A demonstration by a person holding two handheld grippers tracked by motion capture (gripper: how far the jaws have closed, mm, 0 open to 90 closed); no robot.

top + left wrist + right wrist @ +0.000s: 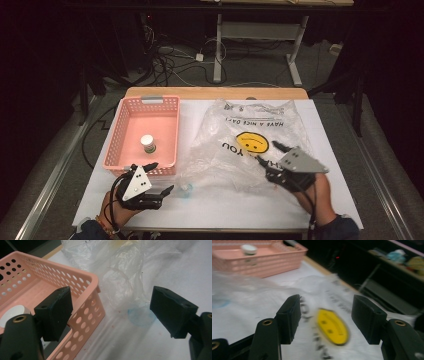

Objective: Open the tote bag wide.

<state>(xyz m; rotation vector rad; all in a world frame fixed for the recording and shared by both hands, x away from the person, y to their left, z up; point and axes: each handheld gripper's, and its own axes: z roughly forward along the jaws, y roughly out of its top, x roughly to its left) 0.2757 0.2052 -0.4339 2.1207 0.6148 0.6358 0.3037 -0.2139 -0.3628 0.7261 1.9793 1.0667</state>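
Clearly the work on this table turns on the clear plastic bag (250,145), the one with the yellow smiley face (252,143) printed on it, which lies crumpled and spread across the white tabletop (210,207) just to the right of the pink basket (172,131). The right gripper (266,154) sits above the bag's near right part with its jaws apart and nothing between them; in its own view the two black pads frame the smiley print without pressing the film, so I'd judge the bag is lying free under its own weight. The left gripper (161,176) hovers low at the near corner of the basket, jaws also spread wide and empty, one jaw over the basket's rim and the other out over the table. Between them, in the left gripper view, a small bluish round thing (142,317) shows through or beside the bag's edge; I can't tell whether it is inside the film or merely next to it. Inside the basket stands a small white-capped bottle (148,143), upright and near the middle of the floor, well apart from both grippers. My guess is that the basket is there as the sorting place and the bag as the container being emptied or filled, with the left gripper parked close to the bag's mouth so it can reach either one.
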